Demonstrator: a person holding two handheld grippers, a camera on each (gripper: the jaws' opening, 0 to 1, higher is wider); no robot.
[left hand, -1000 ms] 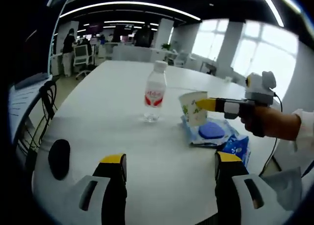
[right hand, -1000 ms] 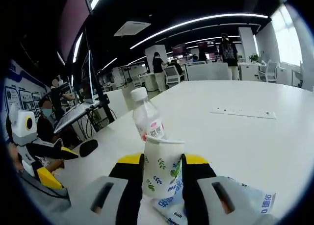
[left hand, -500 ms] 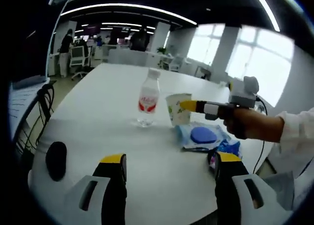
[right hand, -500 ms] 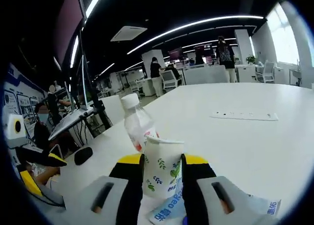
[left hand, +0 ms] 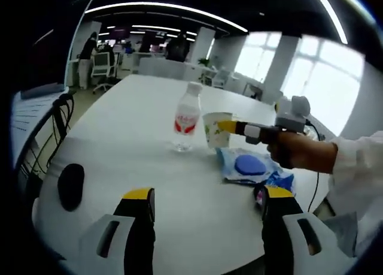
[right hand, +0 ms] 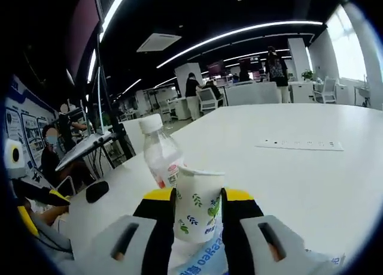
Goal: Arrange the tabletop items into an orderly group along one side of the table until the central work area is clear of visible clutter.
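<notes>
My right gripper [right hand: 198, 197] is shut on a white paper cup [right hand: 197, 204] printed with green leaves, held just above the table. In the left gripper view that same cup [left hand: 215, 130] hangs between yellow fingertips beside a clear water bottle [left hand: 186, 117] with a red label. The bottle [right hand: 159, 156] stands just left of and behind the cup. A blue wet-wipes pack [left hand: 250, 165] lies below the cup on the white table [left hand: 131, 149]. My left gripper [left hand: 203, 204] is open over the near table edge, with nothing between its fingers.
A black mouse [left hand: 70, 186] lies at the table's left edge. A flat white panel [right hand: 300, 145] is set into the far table top. Desks, chairs and people fill the office behind. A person's sleeve [left hand: 356, 173] reaches in from the right.
The right gripper has carried the cup left, off the wipes pack and closer to the bottle. The left gripper stays open; its view has shifted slightly.
</notes>
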